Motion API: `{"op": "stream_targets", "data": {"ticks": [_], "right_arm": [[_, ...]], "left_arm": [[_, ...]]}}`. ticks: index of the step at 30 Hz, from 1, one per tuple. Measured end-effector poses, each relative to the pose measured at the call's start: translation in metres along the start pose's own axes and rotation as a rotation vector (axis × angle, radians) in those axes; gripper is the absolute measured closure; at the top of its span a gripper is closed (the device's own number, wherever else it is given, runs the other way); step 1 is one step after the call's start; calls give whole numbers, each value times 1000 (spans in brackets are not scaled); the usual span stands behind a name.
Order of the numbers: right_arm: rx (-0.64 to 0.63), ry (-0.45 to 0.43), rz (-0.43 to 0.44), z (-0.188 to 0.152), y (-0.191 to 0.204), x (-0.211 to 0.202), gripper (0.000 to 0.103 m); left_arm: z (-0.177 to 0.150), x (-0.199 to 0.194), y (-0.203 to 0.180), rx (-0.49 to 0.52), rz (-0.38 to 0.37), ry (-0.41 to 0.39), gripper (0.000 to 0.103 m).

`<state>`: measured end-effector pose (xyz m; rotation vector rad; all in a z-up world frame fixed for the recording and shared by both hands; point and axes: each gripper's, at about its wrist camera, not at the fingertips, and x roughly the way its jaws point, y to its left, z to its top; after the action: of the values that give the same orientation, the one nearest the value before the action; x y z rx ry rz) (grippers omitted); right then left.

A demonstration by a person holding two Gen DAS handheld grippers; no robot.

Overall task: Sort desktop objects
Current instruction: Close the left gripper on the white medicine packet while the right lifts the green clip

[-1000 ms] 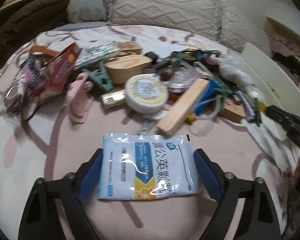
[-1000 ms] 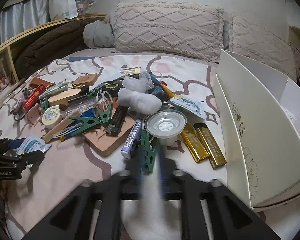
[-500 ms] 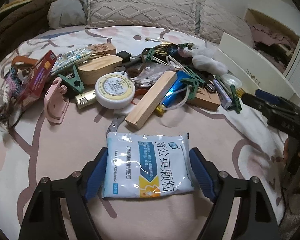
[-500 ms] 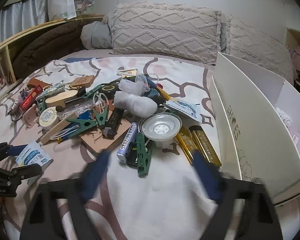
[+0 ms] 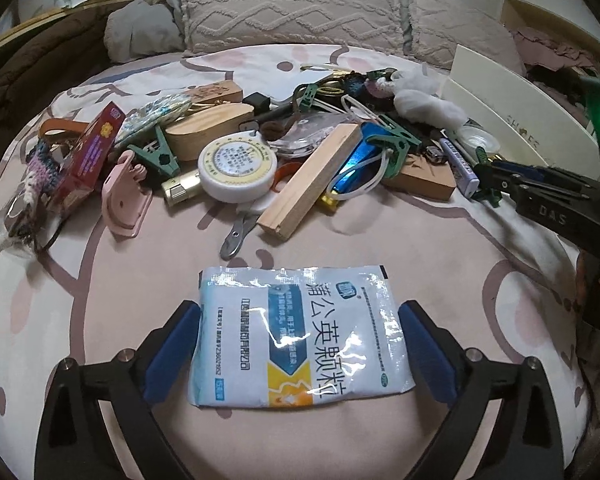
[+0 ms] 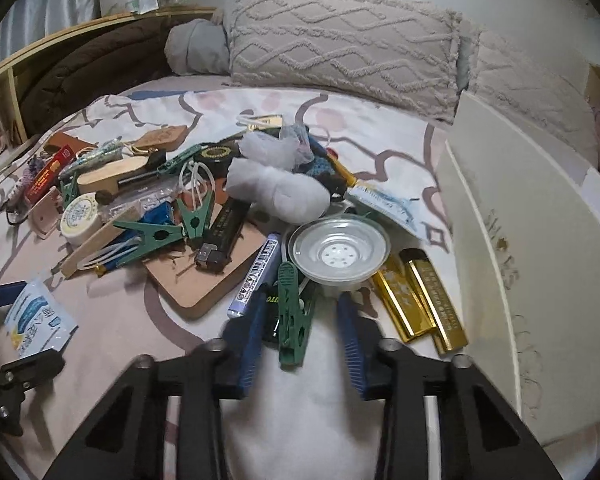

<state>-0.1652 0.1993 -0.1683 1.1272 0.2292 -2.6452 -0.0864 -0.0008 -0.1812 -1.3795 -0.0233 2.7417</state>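
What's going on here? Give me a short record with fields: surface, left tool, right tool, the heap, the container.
surface: a bed cover with a pink pattern
left tool: left gripper, jaws opening, straddles a white and blue sachet lying flat; pads not pressing it
right tool: right gripper, jaws closing, a green clip between them, not yet pinched
heap: wooden block, round white tin, gold lighters, clear lid
container: white box at the right

Two knitted beige pillows (image 6: pixel 340 36) lean at the bed's head. A brown quilt (image 6: pixel 88 68) lies bunched beside a wooden shelf (image 6: pixel 4 84).
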Motion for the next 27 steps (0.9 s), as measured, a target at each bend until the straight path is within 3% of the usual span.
{"op": "stream_targets", "data": {"ticks": [2,5,19,27], "right_arm": [[7,-5,17,-1,-2,-1,87],[9,-39,17,-1,-3,-10,92],[67,-155,97,3,-12,-62,92],[92,-211,217,9,-6,-90,92]], "left_arm": [[0,0,0,-2,1,0,4],[-1,0,0,-2,3,2,3],[-1,1,-1,-3,3,2,3],[-1,1,0,-4,2,2,3]]}}
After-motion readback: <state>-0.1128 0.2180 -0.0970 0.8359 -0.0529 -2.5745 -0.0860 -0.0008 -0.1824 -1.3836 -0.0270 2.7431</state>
